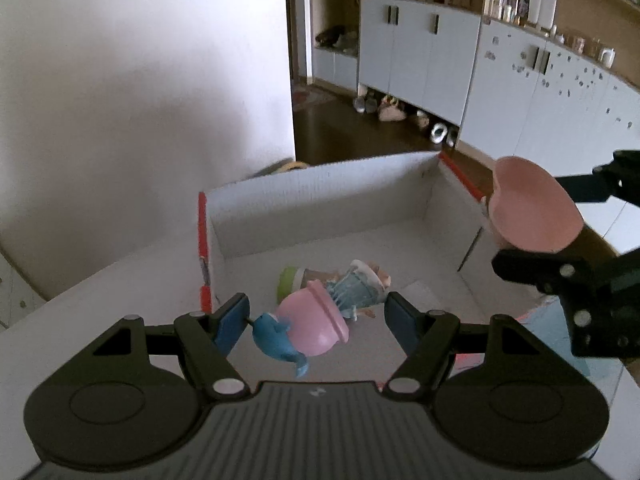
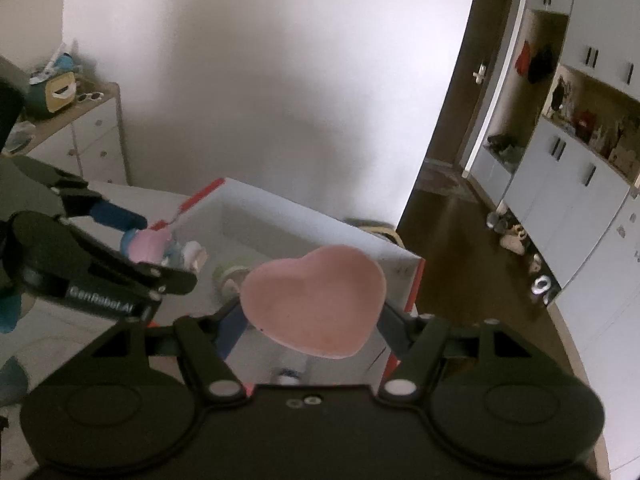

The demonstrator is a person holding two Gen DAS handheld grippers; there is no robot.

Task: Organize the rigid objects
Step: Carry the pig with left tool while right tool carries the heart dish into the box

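Both grippers loaded and over the box, drop-off step. Left gripper (image 1: pixel 316 320) has its jaws set fairly wide around a pink cup with a blue dolphin figure (image 1: pixel 304 330) on its side; the left pad meets the dolphin end, but contact on the right pad is not clear in the left wrist view, so I judge it held without being sure how firmly. Right gripper (image 2: pixel 310 322) is clamped across a pink heart-shaped dish (image 2: pixel 316 300), held roughly level and seen from the other camera at the box's right edge. The white cardboard box (image 1: pixel 320 196), red tape on its corners, sits on a white table (image 1: pixel 120 280). Already lying on the box floor: a doll in a blue dress (image 1: pixel 356 288) and, touching it, a small cup with a green rim (image 1: pixel 290 284). Judgement: task is midway, two items placed, two in transit. Next move calls for lowering each item over bare floor inside the walls, clear of the doll, before letting go; the dish should go down flat so it does not tip against the wall.
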